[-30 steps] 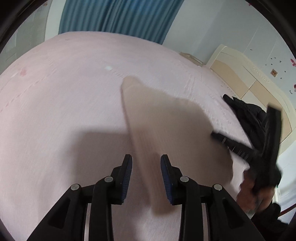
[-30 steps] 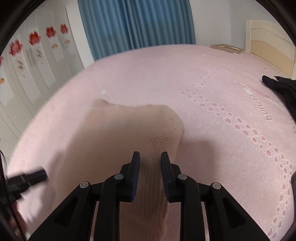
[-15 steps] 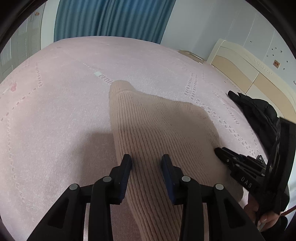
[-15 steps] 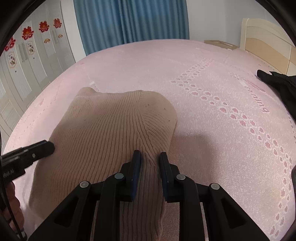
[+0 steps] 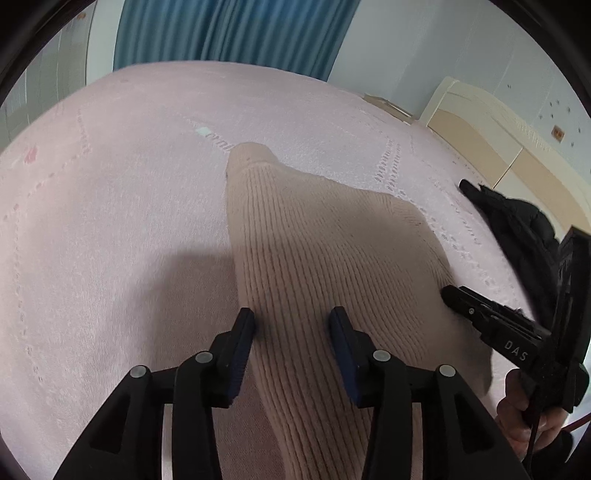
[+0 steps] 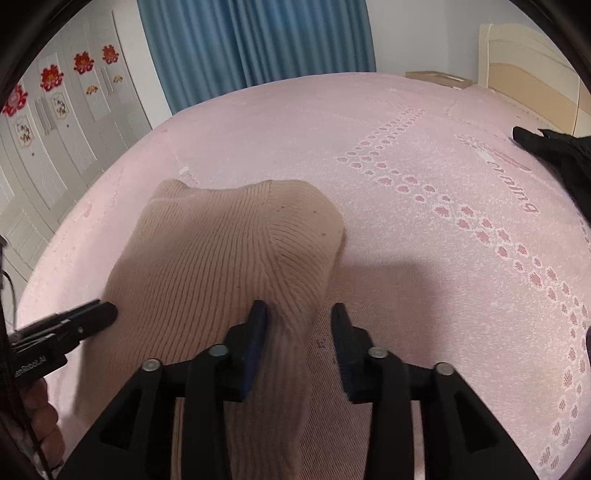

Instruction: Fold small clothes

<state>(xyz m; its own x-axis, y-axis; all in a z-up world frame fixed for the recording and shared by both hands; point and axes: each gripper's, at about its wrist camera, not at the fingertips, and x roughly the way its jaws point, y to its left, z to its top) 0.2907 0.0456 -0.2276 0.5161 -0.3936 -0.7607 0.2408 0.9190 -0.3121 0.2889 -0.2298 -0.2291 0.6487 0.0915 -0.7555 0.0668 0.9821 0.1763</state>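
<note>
Two fisheye views are given, each taken from just behind a gripper and aimed forward and steeply down along its two fingers at a pink bed [image 5: 110, 221], seen from close above. In the left wrist view, the left gripper [image 5: 291, 328] fills the bottom edge; the blue curtain [image 5: 229, 33] is faced, with the headboard [image 5: 491, 140] at the right. In the right wrist view, the right gripper [image 6: 299, 325] fills the bottom edge, with wardrobe doors [image 6: 55, 122] at the left. Both views share the beige knit garment [image 5: 332, 258], the curtain, the headboard and dark clothing [image 6: 554, 151] near the bed's right edge. Each gripper is caught at the side of the other's view.
</note>
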